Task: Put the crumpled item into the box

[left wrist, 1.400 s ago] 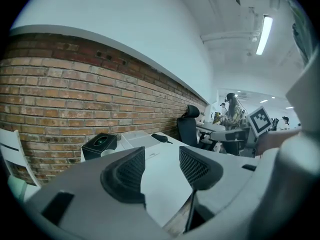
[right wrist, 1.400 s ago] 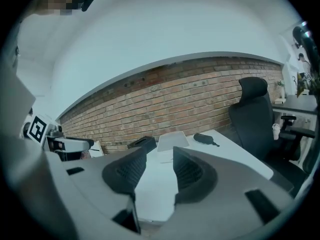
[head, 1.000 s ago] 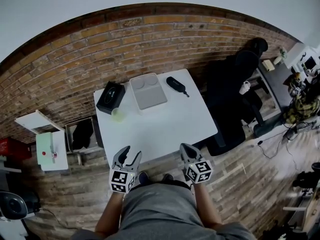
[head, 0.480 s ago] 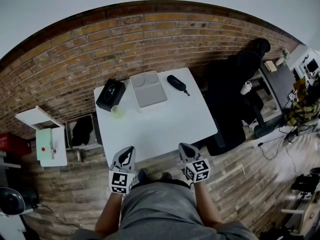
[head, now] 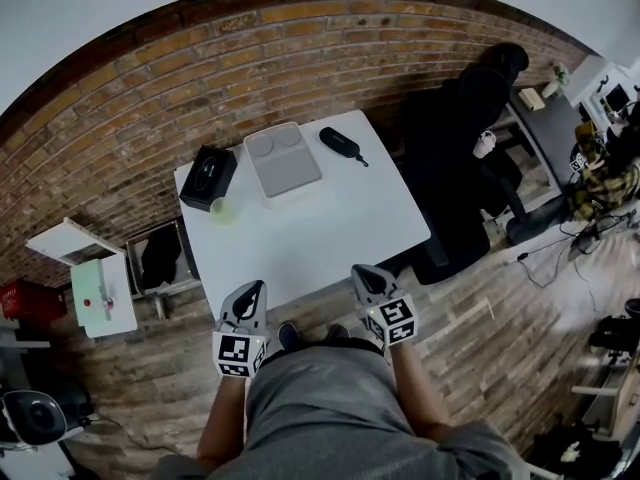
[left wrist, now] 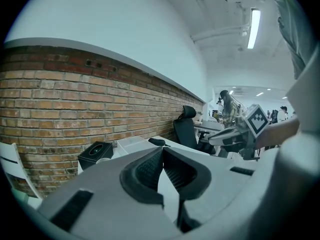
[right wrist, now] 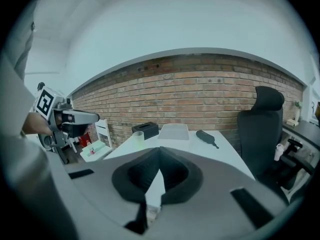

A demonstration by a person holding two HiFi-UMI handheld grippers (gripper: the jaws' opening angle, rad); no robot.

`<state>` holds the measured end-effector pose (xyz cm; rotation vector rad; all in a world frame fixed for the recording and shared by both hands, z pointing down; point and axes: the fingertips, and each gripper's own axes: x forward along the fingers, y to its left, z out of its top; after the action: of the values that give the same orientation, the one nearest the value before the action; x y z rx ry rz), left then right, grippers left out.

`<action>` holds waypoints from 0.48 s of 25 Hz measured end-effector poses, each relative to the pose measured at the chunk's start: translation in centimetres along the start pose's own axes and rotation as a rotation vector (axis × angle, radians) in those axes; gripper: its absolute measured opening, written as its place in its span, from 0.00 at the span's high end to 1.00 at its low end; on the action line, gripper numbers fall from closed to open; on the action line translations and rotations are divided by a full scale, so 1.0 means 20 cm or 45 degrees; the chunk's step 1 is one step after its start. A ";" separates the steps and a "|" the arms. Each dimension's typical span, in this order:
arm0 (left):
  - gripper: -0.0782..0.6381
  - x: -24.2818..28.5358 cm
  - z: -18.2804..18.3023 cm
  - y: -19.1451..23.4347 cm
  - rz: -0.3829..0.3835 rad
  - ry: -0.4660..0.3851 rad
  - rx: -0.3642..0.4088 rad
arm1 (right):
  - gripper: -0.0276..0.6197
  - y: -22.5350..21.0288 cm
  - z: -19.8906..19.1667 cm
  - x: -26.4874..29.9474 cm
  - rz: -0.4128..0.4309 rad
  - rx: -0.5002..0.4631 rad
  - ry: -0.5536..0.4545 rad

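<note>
On the white table point(head: 330, 233) stand a black box point(head: 207, 176), a small pale green cup-like item point(head: 222, 208) in front of it, a flat grey case point(head: 283, 158) and a black oblong item point(head: 340, 144). Whether the green item is crumpled, I cannot tell. My left gripper point(head: 254, 290) is held off the table's near edge, shut and empty. To its right, my right gripper point(head: 362, 273) is level with it, also shut on nothing. In the left gripper view the jaws point(left wrist: 162, 151) meet, and the black box point(left wrist: 95, 154) shows beyond them. The right gripper view shows its jaws point(right wrist: 159, 151) together, with the green item point(right wrist: 138, 136) far ahead.
A brick wall point(head: 300, 48) runs behind the table. A black office chair point(head: 465, 158) stands at the table's right side. Left of the table are a crate point(head: 160, 256) and a small white stand point(head: 100, 298). Desks with clutter fill the far right.
The left gripper's jaws, open a second ago, have closed on nothing. Both grippers stay near the table's front edge, and the head view has shifted slightly.
</note>
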<state>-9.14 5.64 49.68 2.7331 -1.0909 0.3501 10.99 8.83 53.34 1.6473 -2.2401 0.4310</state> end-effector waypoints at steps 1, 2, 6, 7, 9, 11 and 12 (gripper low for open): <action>0.88 0.01 0.00 -0.01 -0.009 0.003 0.002 | 0.95 -0.01 0.00 0.00 0.001 0.012 0.000; 0.88 0.01 0.00 -0.01 -0.016 0.009 0.001 | 0.95 -0.01 0.00 0.00 0.003 0.023 -0.001; 0.88 0.02 0.00 -0.03 -0.024 0.024 -0.008 | 0.95 0.00 0.00 -0.01 0.008 0.018 0.005; 0.88 0.03 0.00 -0.03 -0.026 0.023 -0.007 | 0.95 0.01 0.00 -0.01 0.007 0.011 0.004; 0.88 0.03 0.01 -0.03 -0.031 0.021 -0.002 | 0.95 0.01 0.01 -0.01 0.007 0.003 0.002; 0.88 0.03 0.01 -0.04 -0.036 0.020 0.003 | 0.95 0.01 0.01 -0.01 0.010 -0.002 0.003; 0.88 0.04 0.01 -0.04 -0.036 0.021 0.004 | 0.95 0.01 0.01 -0.01 0.012 -0.005 0.004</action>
<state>-8.06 5.68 49.66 2.7404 -1.0472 0.3696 10.88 8.92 53.11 1.6338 -2.2459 0.4309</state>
